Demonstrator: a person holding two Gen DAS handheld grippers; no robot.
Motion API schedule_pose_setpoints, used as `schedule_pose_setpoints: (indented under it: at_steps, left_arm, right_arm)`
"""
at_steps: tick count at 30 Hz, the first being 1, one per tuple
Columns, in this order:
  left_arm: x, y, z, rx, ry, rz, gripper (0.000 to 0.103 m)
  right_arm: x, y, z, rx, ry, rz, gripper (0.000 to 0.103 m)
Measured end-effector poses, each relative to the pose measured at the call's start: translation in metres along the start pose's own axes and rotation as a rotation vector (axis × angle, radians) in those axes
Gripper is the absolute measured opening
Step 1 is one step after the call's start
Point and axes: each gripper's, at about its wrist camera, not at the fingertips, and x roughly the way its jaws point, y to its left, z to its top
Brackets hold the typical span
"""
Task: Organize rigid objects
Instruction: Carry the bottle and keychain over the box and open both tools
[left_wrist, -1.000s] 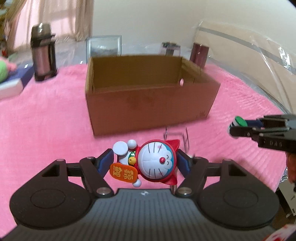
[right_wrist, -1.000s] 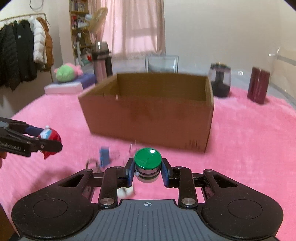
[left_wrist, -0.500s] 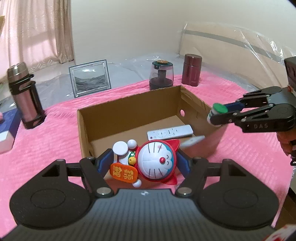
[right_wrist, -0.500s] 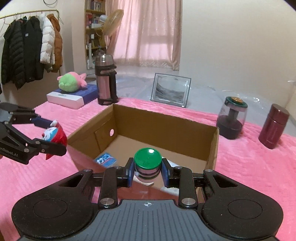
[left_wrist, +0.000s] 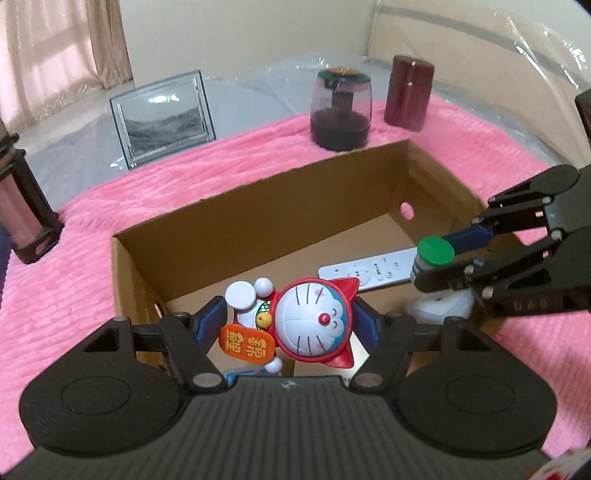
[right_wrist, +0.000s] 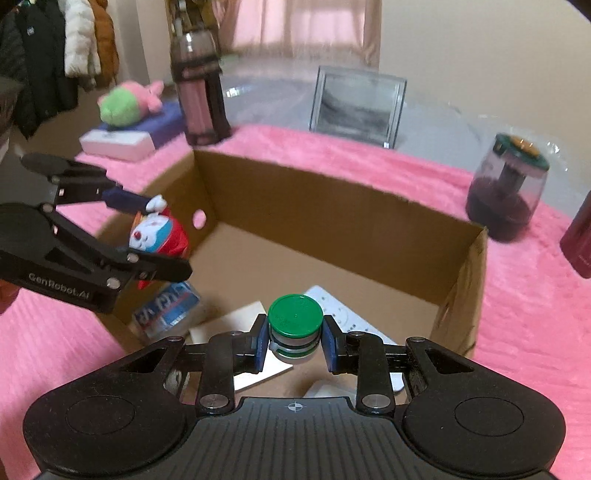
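Note:
My left gripper (left_wrist: 291, 325) is shut on a red and white cat figurine (left_wrist: 314, 325) with an orange plaque, held over the near left part of an open cardboard box (left_wrist: 258, 206). My right gripper (right_wrist: 295, 343) is shut on a small jar with a green lid (right_wrist: 294, 315), above the box's near right part. Each gripper shows in the other's view: the right gripper (left_wrist: 439, 264) with the green-lidded jar (left_wrist: 435, 251), the left gripper (right_wrist: 147, 236) with the figurine (right_wrist: 159, 230). Inside the box lie a white remote (left_wrist: 365, 275), a blue and white packet (right_wrist: 166, 310) and a white flat card (right_wrist: 236, 325).
The box (right_wrist: 332, 218) stands on a pink blanket (left_wrist: 74, 266). Behind it are a framed picture (left_wrist: 164, 116), a dark grinder jar (left_wrist: 340, 110), a maroon canister (left_wrist: 408, 92) and a pink flask (right_wrist: 201, 99). A plush toy (right_wrist: 125, 105) lies on a white case at the far left.
Both grippers have travelled forward from in front of the box to above its open top, each still holding its object. The box's inside and contents have come into view.

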Motion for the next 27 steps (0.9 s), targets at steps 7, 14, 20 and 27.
schedule_pose_setpoints:
  at_steps: [7,14,20,27]
  left_arm:
    - [0.035,0.002,0.007,0.008,0.068,0.01,0.068]
    - [0.05,0.002,0.006,0.014,0.107,0.013,0.068]
    - [0.058,0.005,0.007,0.007,0.129,0.012,0.068]
    - [0.065,0.006,0.006,0.001,0.139,0.007,0.068]
  right_arm:
    - [0.027,-0.001,-0.001,-0.039,0.081,-0.055,0.027]
    - [0.043,-0.001,-0.003,-0.048,0.131,-0.096,0.027]
    - [0.048,-0.004,-0.004,-0.04,0.14,-0.104,0.027]
    - [0.048,-0.005,-0.004,-0.028,0.127,-0.108,0.027]
